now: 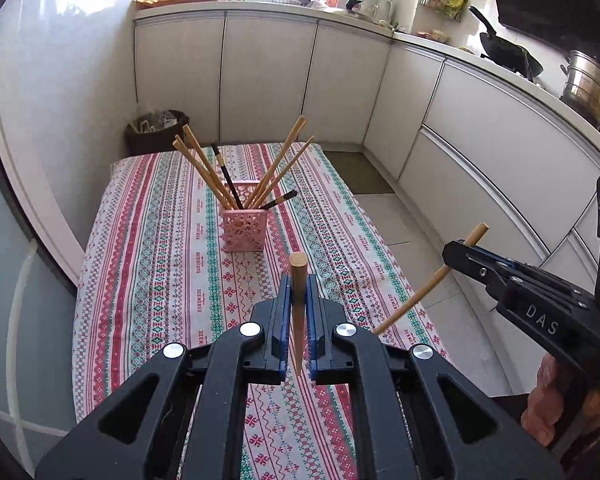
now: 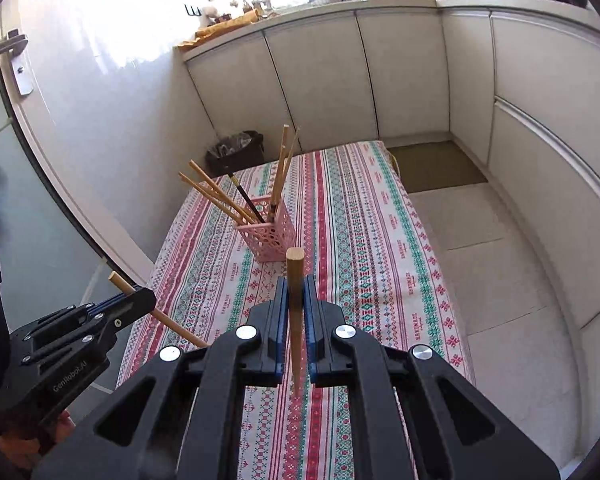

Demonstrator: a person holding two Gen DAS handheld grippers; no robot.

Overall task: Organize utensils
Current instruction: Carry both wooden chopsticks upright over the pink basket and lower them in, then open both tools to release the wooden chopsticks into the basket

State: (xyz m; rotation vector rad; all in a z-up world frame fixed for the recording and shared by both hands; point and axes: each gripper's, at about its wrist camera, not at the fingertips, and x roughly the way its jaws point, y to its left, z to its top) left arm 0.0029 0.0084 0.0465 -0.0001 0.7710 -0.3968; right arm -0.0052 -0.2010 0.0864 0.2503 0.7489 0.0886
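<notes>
Both grippers pinch a wooden chopstick apiece. On the left gripper point(image 1: 298, 280), the blue-padded fingers point(image 1: 285, 312) are pressed against a wooden chopstick point(image 1: 298, 304) that stands upright between them, its blunt end above the fingertips and its thin tip pointing down toward the cloth. On the right gripper point(image 2: 296, 282), the fingers are likewise pressed onto a second wooden chopstick point(image 2: 295, 320), also upright with the blunt end on top; from the left wrist view that same stick point(image 1: 428, 284) slants through the right gripper point(image 1: 458, 250) over the table's right edge. Ahead of both, farther along the table, stands a pink lattice holder point(image 1: 245, 229) on the striped tablecloth point(image 1: 160, 260), holding wooden chopsticks point(image 1: 204, 172) fanned out to the left and right and two dark ones point(image 1: 226, 176). Bare cloth lies between the grippers and the holder. To the left the table runs close along a pale glossy wall point(image 1: 60, 80); to the right its edge drops to a tiled floor point(image 2: 500, 260) bounded by white cabinets point(image 1: 480, 140). Beyond the far edge a dark bin point(image 1: 156, 130) stands in the corner.
</notes>
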